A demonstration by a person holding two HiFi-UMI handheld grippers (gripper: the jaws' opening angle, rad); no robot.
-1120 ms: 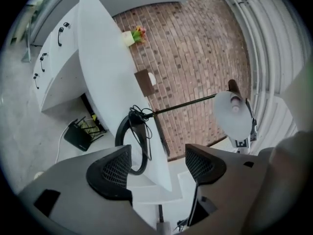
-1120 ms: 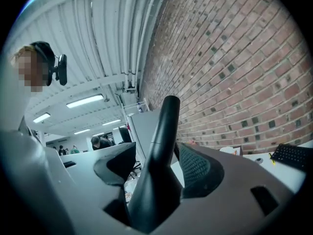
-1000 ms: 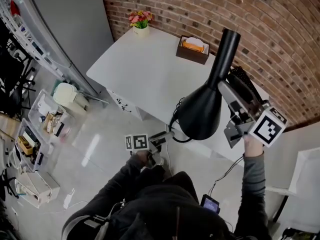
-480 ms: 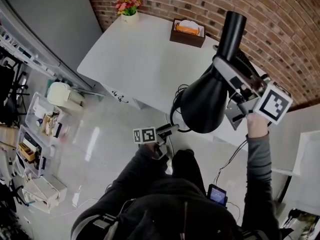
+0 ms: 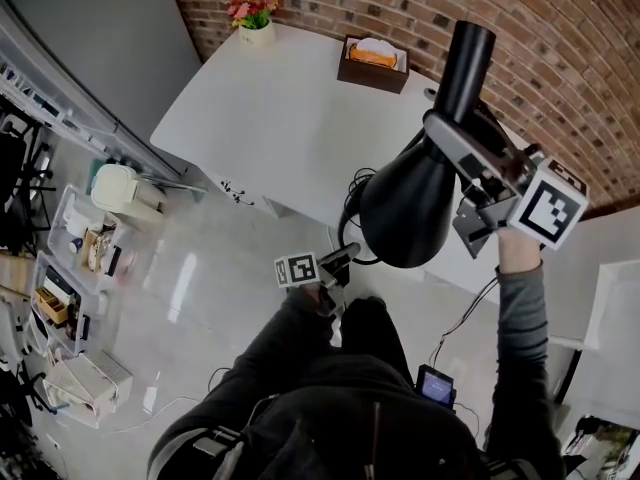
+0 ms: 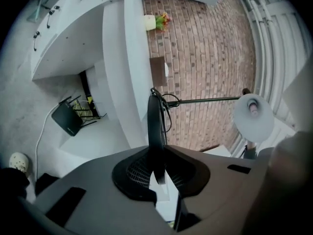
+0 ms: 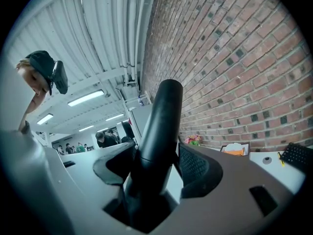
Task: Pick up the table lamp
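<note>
The black table lamp hangs over the table's near edge, and its round shade (image 5: 408,208) fills the middle of the head view. My right gripper (image 5: 462,164) is shut on the lamp's thick black neck (image 7: 164,116), which rises between its pads. My left gripper (image 5: 342,258) reaches in low at the table edge. Its jaws have just been closing, and they now pinch the lamp's thin disc base (image 6: 155,131), seen edge-on. Beyond the base the thin stem (image 6: 205,100) runs to the shade's pale inside (image 6: 253,117).
The white table (image 5: 290,108) carries a brown tissue box (image 5: 373,63), a small flower pot (image 5: 253,18) and a black keyboard (image 7: 298,155) against the brick wall. The lamp cord (image 5: 350,230) loops over the table edge. Cluttered bins (image 5: 60,268) line the floor at left.
My left gripper has moved right and up the picture to the table edge under the shade and closed on the base. The right gripper holds the lamp's neck as before.
</note>
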